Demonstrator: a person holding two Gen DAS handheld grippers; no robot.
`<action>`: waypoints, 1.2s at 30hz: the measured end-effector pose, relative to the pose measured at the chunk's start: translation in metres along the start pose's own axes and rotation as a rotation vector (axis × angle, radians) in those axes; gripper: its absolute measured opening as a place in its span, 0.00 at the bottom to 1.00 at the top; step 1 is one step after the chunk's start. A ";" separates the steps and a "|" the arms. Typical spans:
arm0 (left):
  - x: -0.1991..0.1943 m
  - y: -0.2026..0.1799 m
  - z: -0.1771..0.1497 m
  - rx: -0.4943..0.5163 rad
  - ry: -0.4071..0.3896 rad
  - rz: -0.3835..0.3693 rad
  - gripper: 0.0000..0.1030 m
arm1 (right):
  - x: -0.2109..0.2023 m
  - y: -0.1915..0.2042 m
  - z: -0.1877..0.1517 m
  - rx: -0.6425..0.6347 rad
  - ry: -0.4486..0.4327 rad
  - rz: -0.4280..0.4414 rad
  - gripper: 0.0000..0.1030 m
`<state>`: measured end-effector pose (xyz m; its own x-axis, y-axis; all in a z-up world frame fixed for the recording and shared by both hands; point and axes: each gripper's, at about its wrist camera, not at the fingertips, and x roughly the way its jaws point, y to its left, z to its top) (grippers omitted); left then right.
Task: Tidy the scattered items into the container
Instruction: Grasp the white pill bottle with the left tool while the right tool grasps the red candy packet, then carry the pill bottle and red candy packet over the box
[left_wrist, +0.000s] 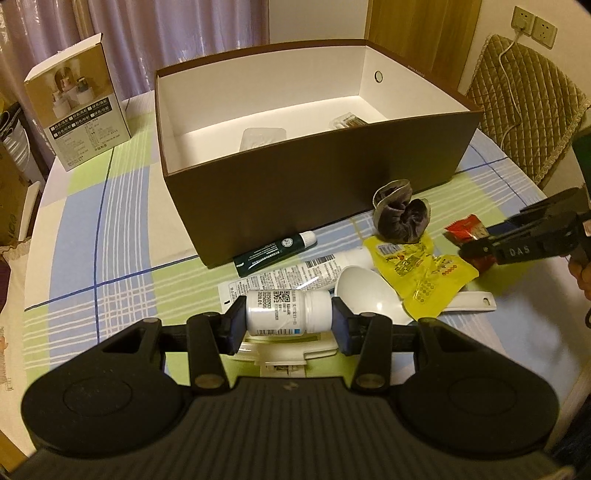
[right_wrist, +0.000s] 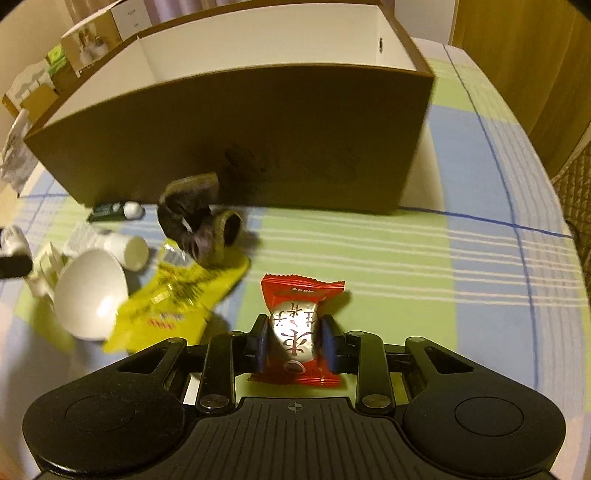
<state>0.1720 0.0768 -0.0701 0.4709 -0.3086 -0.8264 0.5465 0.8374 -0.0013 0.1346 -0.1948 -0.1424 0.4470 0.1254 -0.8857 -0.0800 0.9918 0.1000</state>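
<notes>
White pill bottle (left_wrist: 286, 312) pinched in left gripper (left_wrist: 290, 325) fingers, red candy packet (right_wrist: 295, 332) in right gripper (right_wrist: 295, 341) fingers

I work at a round worktop (left_wrist: 122, 229) covered by a cloth checked in pale green, light blue and cream, with thin dark blue lines crossing it. Behind it hang mauve curtains (left_wrist: 74, 33) in long folds, and next to them a strip of plain white wall (left_wrist: 317, 20). To the right of that stands a wooden door or panel (left_wrist: 421, 33) in a warm brown. On the cream wall at the far right sit two sockets (left_wrist: 533, 26), one with a white cable (left_wrist: 508, 44) plugged in, running down over a chair (left_wrist: 524, 107) with a quilted, tan cover. The light is dim and yellowish.
</notes>
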 end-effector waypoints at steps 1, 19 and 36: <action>-0.002 -0.001 0.000 0.000 -0.003 0.003 0.40 | -0.002 -0.003 -0.003 0.004 0.005 -0.001 0.31; -0.052 -0.002 0.014 -0.022 -0.120 0.013 0.40 | -0.084 -0.018 0.006 0.076 -0.092 0.120 0.31; -0.067 0.017 0.061 0.038 -0.225 0.053 0.40 | -0.125 -0.005 0.073 0.035 -0.264 0.174 0.31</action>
<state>0.1924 0.0841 0.0193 0.6404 -0.3607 -0.6781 0.5401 0.8392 0.0636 0.1446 -0.2139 0.0010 0.6453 0.2913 -0.7062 -0.1466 0.9545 0.2597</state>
